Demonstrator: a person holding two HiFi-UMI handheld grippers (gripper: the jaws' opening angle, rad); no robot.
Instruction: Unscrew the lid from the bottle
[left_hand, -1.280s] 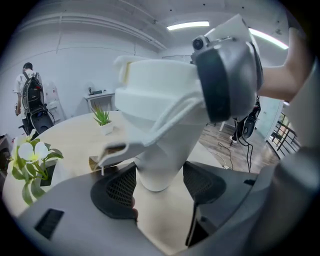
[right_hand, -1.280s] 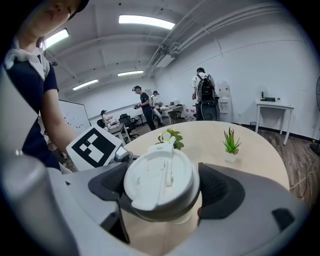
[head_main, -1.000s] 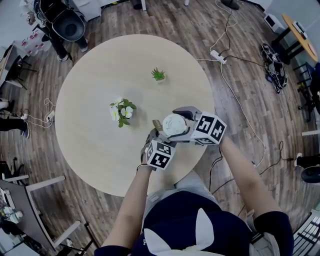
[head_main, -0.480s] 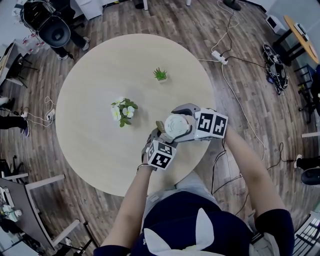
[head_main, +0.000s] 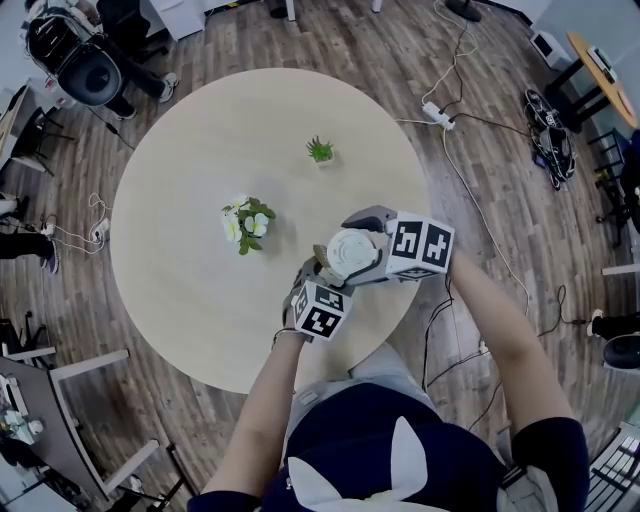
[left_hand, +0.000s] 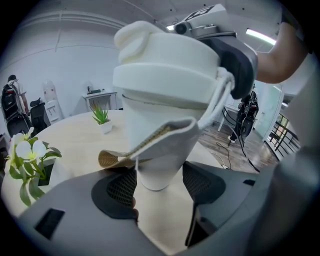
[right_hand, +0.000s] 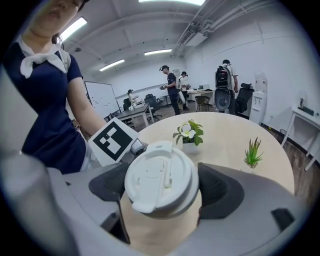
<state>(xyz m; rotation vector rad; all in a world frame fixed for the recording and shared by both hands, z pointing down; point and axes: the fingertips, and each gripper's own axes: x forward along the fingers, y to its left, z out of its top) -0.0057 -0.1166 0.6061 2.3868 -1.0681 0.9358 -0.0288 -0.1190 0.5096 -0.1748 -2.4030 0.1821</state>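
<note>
Left claw (left_hand: 158, 181) clamps the lower body of the pale bottle (left_hand: 156, 150), holding it over the near edge of the round table (head_main: 190, 170). Right claw (right_hand: 165, 190) is closed around the white lid (right_hand: 158, 176), which sits on the bottle's top.

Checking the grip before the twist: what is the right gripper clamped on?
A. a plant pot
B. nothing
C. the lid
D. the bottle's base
C: the right gripper has its pads on both sides of the lid, while the left gripper holds the bottle lower down.
</note>
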